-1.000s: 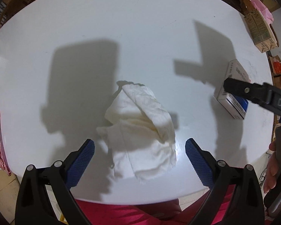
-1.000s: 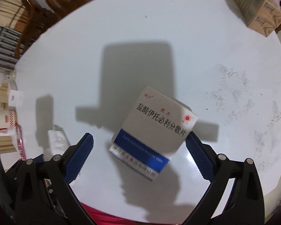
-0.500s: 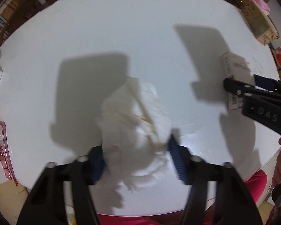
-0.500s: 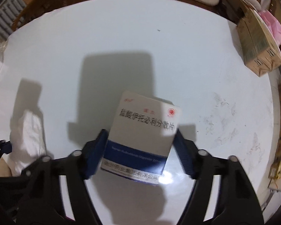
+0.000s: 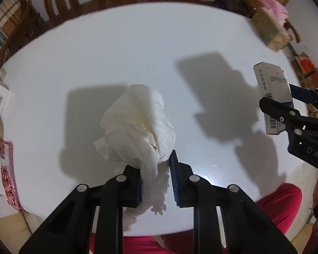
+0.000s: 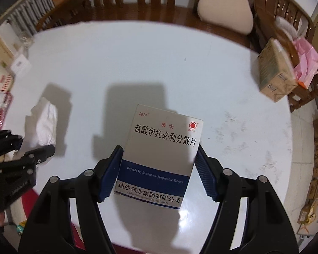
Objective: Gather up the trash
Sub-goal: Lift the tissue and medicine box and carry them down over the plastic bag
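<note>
Left wrist view: the left claw (image 5: 155, 181) was seen closed on a crumpled white tissue (image 5: 137, 127). Its jaws had just been closing, and the tissue was pinched between the blue pads (image 5: 174, 174), with the upper bulk standing out beyond the tips and a torn edge hanging under them. The tissue was held above the white surface (image 5: 116, 53), on which its shadow was cast. At the right edge of the same view the right claw (image 5: 286, 103) was seen with a box (image 5: 271, 97) gripped in it.

Right wrist view: the right claw (image 6: 159, 169) was closed on the box (image 6: 163, 154), the pads (image 6: 111, 173) being pressed on its two long sides. The box was white with a blue band and printed text, and it was held clear of the surface (image 6: 137, 63). The left claw (image 6: 38, 154) and the tissue (image 6: 46, 127) were visible at the left. A carton (image 6: 275, 72) stood at the far right edge of the surface, and wooden chairs (image 6: 137, 2) were placed behind it.
</note>
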The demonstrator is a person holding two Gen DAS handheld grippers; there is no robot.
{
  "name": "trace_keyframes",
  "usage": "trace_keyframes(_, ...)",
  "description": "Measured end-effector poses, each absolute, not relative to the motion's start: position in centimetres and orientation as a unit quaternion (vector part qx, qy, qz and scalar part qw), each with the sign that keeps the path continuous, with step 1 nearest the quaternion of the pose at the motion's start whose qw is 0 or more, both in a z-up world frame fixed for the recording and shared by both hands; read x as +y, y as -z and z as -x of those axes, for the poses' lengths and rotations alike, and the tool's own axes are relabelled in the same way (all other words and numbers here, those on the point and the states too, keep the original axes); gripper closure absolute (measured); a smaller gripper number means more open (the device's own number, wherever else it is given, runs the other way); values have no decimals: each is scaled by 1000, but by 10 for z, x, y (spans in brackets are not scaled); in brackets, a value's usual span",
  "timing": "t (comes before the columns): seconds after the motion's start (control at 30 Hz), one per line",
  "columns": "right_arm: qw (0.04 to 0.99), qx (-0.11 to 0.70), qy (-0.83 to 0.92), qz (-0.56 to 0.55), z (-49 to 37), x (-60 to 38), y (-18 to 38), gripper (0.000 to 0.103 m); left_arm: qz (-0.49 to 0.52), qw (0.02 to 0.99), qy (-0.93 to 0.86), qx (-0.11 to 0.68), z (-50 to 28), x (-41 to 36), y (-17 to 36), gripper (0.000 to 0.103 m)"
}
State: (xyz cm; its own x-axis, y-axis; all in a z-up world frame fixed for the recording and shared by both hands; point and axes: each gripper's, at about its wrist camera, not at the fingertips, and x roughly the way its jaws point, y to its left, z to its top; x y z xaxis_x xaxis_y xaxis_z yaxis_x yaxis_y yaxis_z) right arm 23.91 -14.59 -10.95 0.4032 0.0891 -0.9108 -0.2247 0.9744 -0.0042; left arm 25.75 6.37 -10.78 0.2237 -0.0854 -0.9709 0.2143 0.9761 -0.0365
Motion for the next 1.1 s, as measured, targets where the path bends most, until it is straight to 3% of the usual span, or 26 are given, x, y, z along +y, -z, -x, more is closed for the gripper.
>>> trace_keyframes(0.47, 884, 443, -138, 62, -137, -152, 43, 36, -68, 851, 108, 510, -170, 50, 28, 81)
trace_keyframes(0.77, 898, 407, -148, 81, -60, -142, 34, 36, -84, 872, 116, 468, -108, 38, 23, 81)
trace_keyframes(1.1, 896, 412, -147, 72, -9, -141, 52, 36, -91, 860, 140, 482, -71, 25, 49, 81)
